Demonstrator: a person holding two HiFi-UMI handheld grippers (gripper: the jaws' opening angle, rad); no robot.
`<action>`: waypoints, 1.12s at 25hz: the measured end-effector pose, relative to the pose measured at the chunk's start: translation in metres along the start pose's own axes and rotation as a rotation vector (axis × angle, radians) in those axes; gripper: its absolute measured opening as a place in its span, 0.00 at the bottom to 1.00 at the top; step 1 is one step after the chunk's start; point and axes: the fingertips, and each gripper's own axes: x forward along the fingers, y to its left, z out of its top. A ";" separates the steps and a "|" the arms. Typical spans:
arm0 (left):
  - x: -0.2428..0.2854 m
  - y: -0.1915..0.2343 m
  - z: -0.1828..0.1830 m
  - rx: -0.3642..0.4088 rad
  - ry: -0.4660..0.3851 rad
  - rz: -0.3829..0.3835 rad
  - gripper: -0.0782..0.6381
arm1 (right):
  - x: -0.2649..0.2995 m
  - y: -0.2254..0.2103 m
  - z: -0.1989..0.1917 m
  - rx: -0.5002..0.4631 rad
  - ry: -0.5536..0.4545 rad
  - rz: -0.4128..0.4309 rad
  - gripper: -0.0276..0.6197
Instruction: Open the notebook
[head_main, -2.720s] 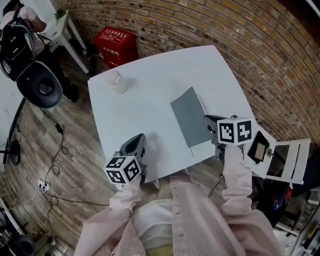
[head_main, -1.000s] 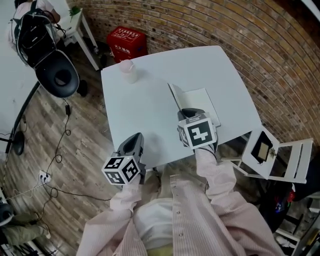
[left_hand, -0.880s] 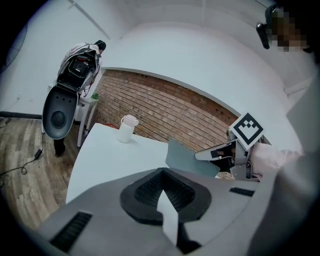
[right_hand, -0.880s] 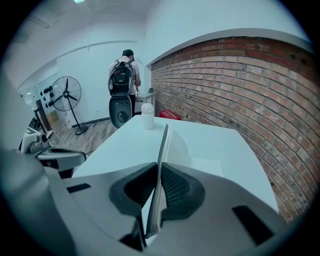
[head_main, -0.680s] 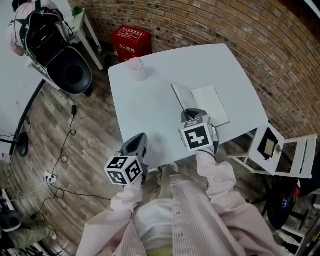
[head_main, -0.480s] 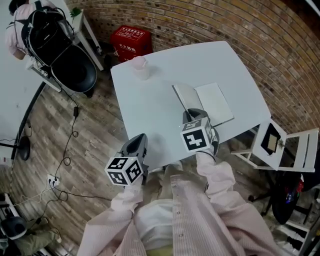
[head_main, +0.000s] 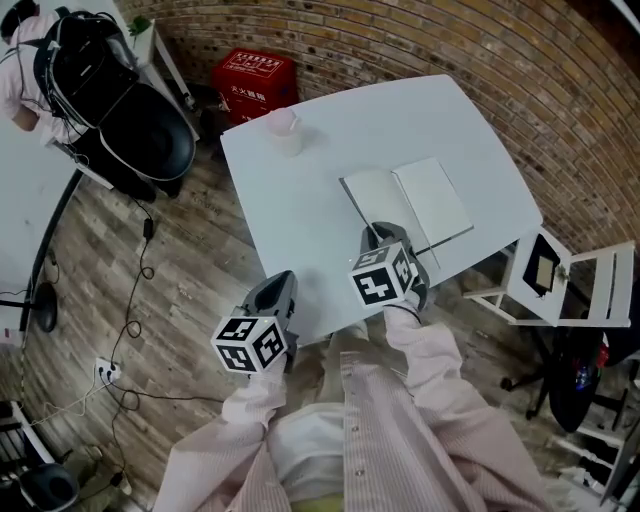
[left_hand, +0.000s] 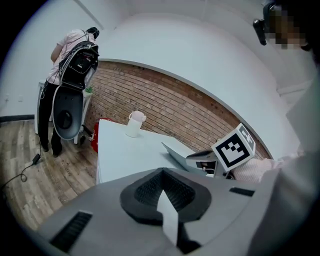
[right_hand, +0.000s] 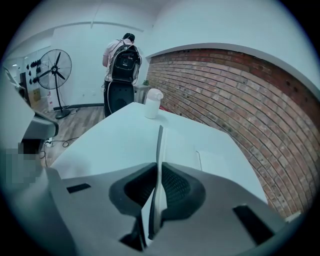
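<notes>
We find the right claw clamped on the near edge of the notebook cover, which stands edge-on directly ahead, spine running away across the counter. The left claw, closed and empty, sits well apart.

Open tabletop between corner cup and raised notebook cover
</notes>
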 end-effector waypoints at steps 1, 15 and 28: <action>0.000 0.001 -0.001 -0.003 0.002 0.000 0.10 | 0.002 0.003 -0.001 -0.002 0.003 -0.004 0.09; 0.007 0.003 -0.012 -0.038 0.029 0.022 0.10 | 0.029 0.025 -0.019 0.002 0.041 0.006 0.10; 0.010 0.000 -0.018 -0.043 0.039 0.048 0.10 | 0.042 0.035 -0.027 0.079 0.044 0.032 0.10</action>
